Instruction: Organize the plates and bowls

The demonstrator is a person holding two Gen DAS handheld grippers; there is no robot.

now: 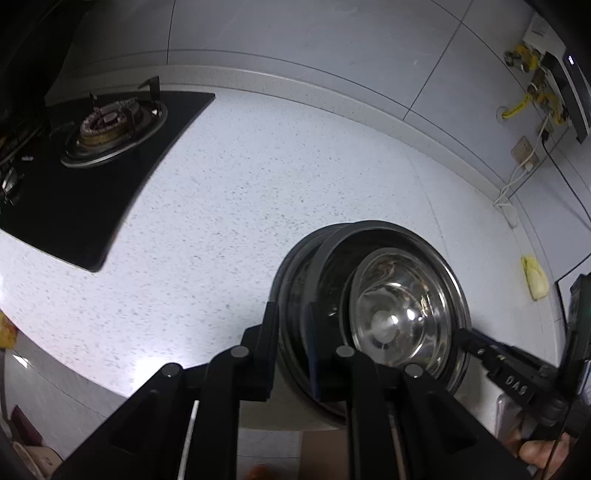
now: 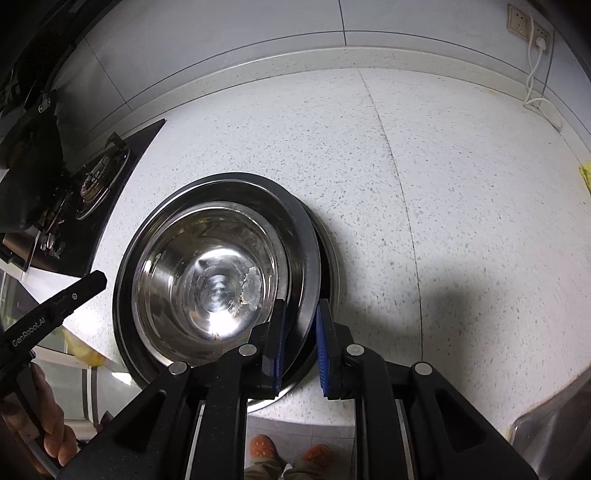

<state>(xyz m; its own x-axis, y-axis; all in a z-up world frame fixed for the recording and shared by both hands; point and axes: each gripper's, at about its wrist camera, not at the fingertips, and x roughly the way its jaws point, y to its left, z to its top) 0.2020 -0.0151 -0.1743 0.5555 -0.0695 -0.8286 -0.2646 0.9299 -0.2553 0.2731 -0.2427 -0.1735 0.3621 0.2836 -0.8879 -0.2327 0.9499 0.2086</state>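
A steel bowl (image 1: 395, 306) (image 2: 210, 273) sits inside a wide steel plate (image 1: 454, 280) (image 2: 295, 221), which rests offset on another plate (image 1: 286, 273) (image 2: 330, 258) near the counter's front edge. My left gripper (image 1: 291, 325) straddles the stack's left rim, its jaws close around the rim. My right gripper (image 2: 299, 328) has its blue-padded fingers (image 2: 323, 343) on either side of the upper plate's right rim, with a small gap visible. My right gripper also shows in the left wrist view (image 1: 465, 334), and my left gripper shows in the right wrist view (image 2: 98, 280).
A black gas hob (image 1: 92, 158) (image 2: 92, 192) lies at the left of the speckled counter (image 1: 258, 206) (image 2: 443, 184). Wall sockets and cables (image 1: 524, 155) (image 2: 532, 29) are at the back right. A yellow cloth (image 1: 533, 275) lies at the right. A sink edge (image 2: 554, 432) is at the lower right.
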